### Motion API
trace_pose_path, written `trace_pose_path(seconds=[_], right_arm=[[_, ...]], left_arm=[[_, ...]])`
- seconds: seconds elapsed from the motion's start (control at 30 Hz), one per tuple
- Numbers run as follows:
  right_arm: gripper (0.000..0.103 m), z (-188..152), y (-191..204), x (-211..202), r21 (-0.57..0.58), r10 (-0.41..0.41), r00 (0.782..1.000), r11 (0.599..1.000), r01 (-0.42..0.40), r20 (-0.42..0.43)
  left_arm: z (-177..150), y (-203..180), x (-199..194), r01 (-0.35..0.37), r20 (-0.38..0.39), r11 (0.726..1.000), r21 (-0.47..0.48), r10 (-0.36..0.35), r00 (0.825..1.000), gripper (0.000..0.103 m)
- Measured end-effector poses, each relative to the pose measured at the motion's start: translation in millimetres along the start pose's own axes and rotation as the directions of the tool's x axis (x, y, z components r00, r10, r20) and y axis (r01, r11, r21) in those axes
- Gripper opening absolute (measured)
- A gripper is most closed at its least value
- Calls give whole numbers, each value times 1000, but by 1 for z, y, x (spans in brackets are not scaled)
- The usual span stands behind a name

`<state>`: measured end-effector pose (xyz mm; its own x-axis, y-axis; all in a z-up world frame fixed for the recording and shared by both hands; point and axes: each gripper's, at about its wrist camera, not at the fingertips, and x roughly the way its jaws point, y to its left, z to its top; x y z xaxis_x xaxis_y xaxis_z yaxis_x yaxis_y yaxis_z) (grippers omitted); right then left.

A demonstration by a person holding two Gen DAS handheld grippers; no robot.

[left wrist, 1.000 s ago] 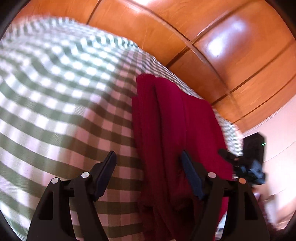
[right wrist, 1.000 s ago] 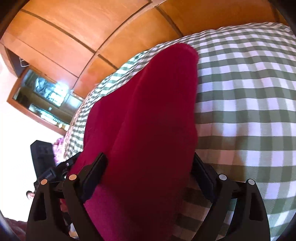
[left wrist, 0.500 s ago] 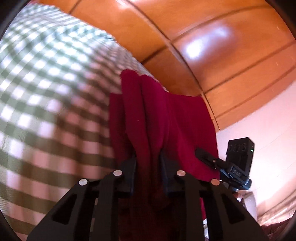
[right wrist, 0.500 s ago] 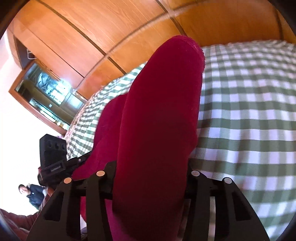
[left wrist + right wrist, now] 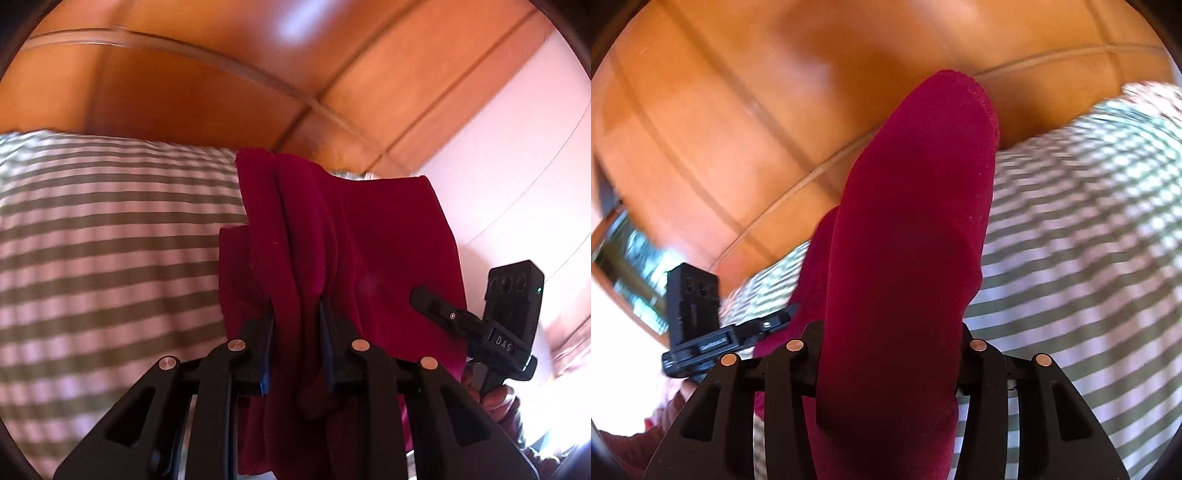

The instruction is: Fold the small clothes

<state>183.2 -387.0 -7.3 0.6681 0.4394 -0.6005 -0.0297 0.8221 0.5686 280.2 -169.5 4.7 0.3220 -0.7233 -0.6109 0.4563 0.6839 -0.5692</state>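
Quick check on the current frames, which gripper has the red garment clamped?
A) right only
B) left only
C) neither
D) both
D: the left gripper is shut on a bunched fold of the red garment, and in the right wrist view the right gripper is shut on the same cloth, both above the green checked cloth.

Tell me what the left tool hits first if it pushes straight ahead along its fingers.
The left tool is already clamped on the red garment; beyond that, probably the wooden panelling, though depth is unclear.
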Motion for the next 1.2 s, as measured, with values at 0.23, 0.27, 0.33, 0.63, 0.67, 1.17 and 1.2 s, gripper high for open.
trace_pose_path(seconds=[0.23,0.27,0.33,0.63,0.67,1.17,1.2], right_arm=[[65,-27,-72,17,122,-152,988,980,154,-25],[66,-27,-70,16,122,-157,987,980,159,-23],[79,-24,-68,15,100,-208,978,973,209,-25],[78,-17,-10,-38,-134,-402,902,897,422,156],[78,-21,1,-39,-175,-409,896,883,436,172],[74,-87,24,-9,-306,-543,829,774,555,130],[74,-88,25,-10,-306,-546,827,771,558,132]], left_arm=[[-11,-18,78,-178,-100,980,85,186,977,33],[-10,-18,76,-191,-97,979,77,198,975,36],[-7,-21,62,-228,-66,969,89,235,970,39],[-34,-32,-10,-325,119,934,148,310,943,37],[-38,-35,-15,-335,130,929,155,317,939,37],[-60,-25,2,-430,103,892,138,419,902,39],[-61,-25,0,-433,108,891,134,422,900,38]])
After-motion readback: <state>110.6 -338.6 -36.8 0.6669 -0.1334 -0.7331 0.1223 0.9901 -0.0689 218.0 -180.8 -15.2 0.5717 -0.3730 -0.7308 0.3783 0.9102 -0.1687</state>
